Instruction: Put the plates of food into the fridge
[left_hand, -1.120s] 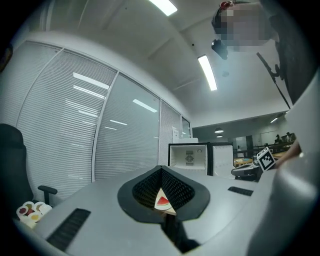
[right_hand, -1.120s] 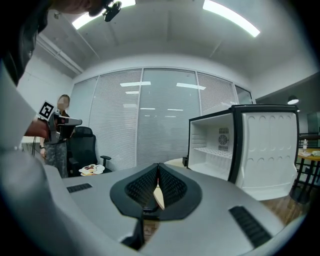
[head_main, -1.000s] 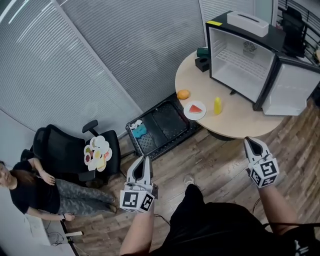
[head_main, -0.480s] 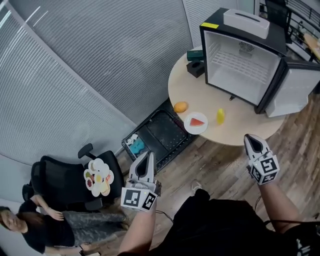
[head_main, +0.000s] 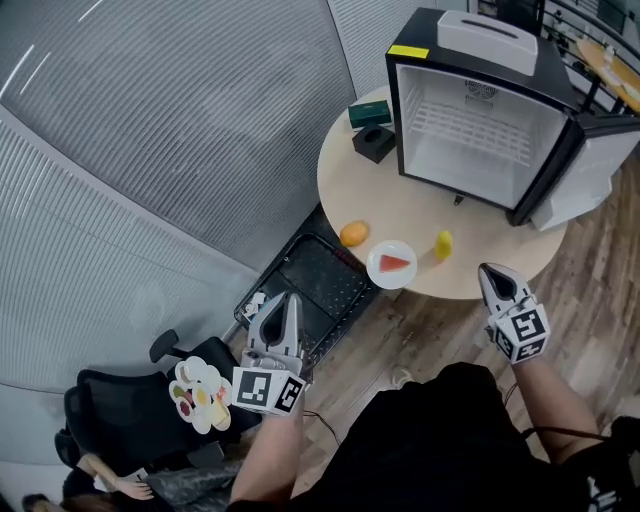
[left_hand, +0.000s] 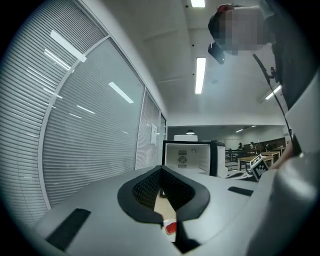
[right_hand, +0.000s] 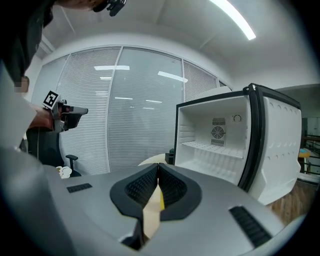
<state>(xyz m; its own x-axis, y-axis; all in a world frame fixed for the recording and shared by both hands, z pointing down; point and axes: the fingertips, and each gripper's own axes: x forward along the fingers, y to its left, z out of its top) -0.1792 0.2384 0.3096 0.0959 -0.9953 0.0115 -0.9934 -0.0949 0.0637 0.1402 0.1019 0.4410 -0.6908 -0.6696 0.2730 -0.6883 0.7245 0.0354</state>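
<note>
Where table (head_main: 400, 210) edge curves, round white plate (head_main: 378, 270), red wedge (head_main: 397, 263) atop

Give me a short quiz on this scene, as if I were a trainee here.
1. True or false: the black mini fridge on the round beige table stands with its door open.
2. What lies on the white round plate? A) a red watermelon slice B) a sandwich C) nothing
3. Fill in: the left gripper and the right gripper each hold ____.
Key: 1 true; 2 A; 3 nothing.
</note>
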